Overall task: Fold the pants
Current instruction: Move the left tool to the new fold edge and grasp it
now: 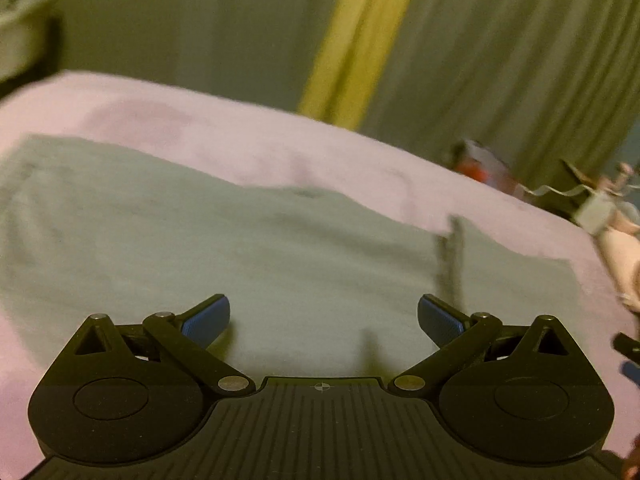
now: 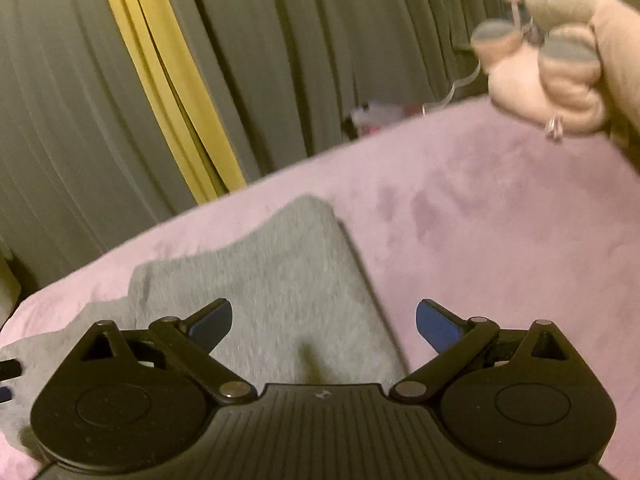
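Grey pants lie flat on a pink blanket, filling the middle of the left wrist view. My left gripper hovers over them, open, nothing between its blue pads. In the right wrist view the same grey pants show a folded end, its right edge running down toward the gripper. My right gripper stands open above that end, its blue pads wide apart and empty. Both views are blurred by motion.
Grey-green curtains with a yellow strip hang behind the bed. A pink plush toy sits at the blanket's far right corner. Small red and white clutter lies past the bed's edge. Pink blanket spreads right of the pants.
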### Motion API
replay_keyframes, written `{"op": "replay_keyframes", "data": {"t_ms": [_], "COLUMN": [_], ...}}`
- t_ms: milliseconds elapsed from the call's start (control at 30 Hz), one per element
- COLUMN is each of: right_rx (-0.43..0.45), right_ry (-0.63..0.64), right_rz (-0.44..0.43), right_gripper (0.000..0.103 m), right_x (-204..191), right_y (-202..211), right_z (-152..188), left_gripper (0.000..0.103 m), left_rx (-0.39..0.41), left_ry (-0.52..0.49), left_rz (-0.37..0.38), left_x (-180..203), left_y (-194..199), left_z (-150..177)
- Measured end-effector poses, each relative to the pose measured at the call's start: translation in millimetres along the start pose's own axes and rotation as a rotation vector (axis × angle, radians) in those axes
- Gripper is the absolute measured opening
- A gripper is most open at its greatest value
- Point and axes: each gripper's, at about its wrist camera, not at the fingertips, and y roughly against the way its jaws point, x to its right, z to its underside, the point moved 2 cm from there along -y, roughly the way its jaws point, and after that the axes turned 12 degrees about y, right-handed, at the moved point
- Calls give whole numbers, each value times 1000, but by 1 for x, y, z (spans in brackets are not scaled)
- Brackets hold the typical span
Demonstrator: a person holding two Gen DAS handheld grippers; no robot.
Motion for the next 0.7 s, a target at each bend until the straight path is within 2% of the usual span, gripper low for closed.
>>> {"op": "replay_keyframes", "data": {"t_ms": [100,233,300,367,433,533,600,633,700], "right_rx": [9,-50,-86,-101,-99,-81,-80,-85,-92], "right_ry": [-8,-21,-16,-24,-36,-74,-110,-130,-162], "right_rz": [-24,-49,-52,-70,-88,-95,-98,-97,-86], "right_gripper": [99,99,99,99,99,99,99,99,99], "right_x": [-1,1,-1,-2,-2,3,8,11,15], "right_y": [-8,-26,-37,-40,-41,-38,-41,-43,-44], "right_z": [-3,-3,-2,0,3,4,6,6,7], "left_gripper": [103,103,96,72,69,69,65,59,55], "left_rx": [-70,-155,-215,-262,-303,-316,-324,-338,-354], "left_ry": [-9,-5,30,47,44,12,2,5,-16], "left_rz": [81,117,136,138,118,115,134,145,133], "left_x": [29,54,60,65,69,75,81,83,87], "left_y": [-24,-57,-74,-85,-97,-106,-109,-111,-117], "left_z": [10,19,22,28,33,38,38,39,42]}}
